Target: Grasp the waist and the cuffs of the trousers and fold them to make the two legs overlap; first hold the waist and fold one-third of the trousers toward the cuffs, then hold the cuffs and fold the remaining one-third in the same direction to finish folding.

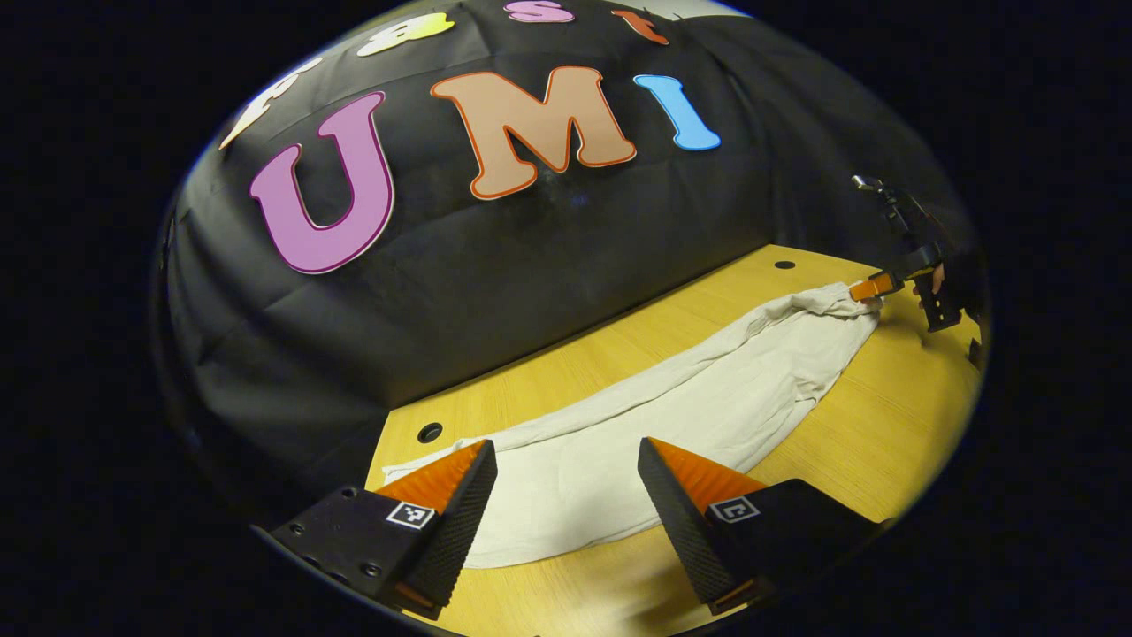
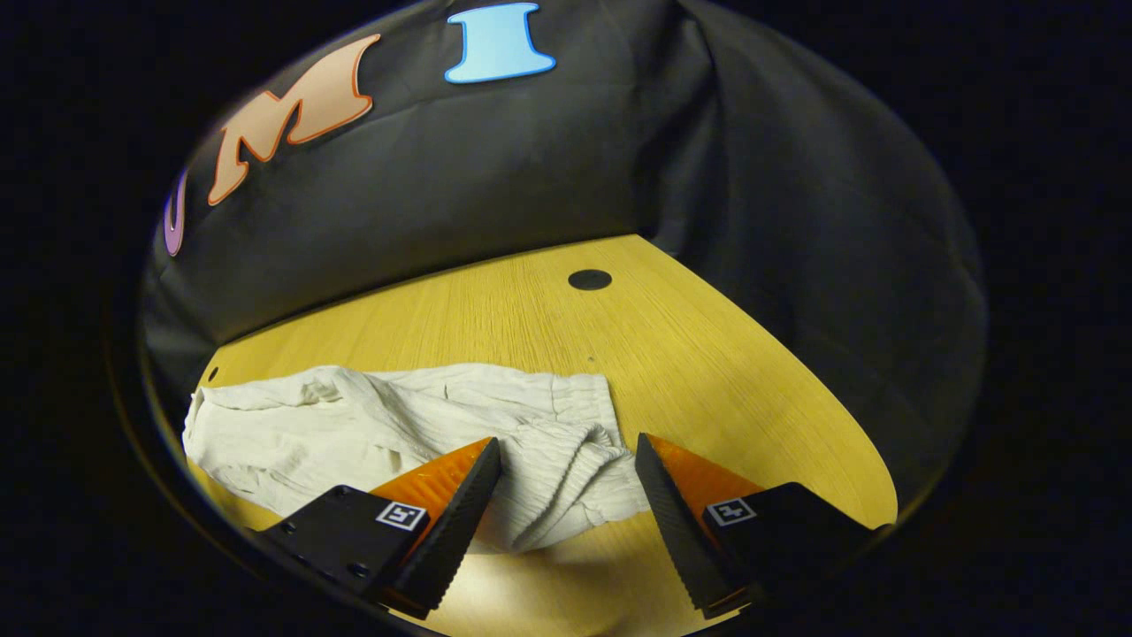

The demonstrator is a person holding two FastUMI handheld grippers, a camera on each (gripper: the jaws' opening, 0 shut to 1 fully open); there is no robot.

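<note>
Cream trousers (image 1: pixel 699 398) lie stretched out on the wooden table (image 1: pixel 893 416). In the left gripper view the cuff end spreads between and beyond my left gripper (image 1: pixel 566 495), which hangs open just above the cloth. At the far end of the trousers the right gripper (image 1: pixel 871 287) touches the bunched waist, a hand behind it. In the right gripper view the ribbed waistband of the trousers (image 2: pixel 566 442) lies crumpled between the fingers of my right gripper (image 2: pixel 566 491), which stands open and low over it. The legs run off to the left.
The black cloth wall rises close behind the table's far edge. Round holes (image 1: pixel 430 432) (image 1: pixel 784 264) sit in the tabletop near that edge, one of them (image 2: pixel 590 280) beyond the waistband. Bare wood (image 2: pixel 725 372) lies to the right of the waist.
</note>
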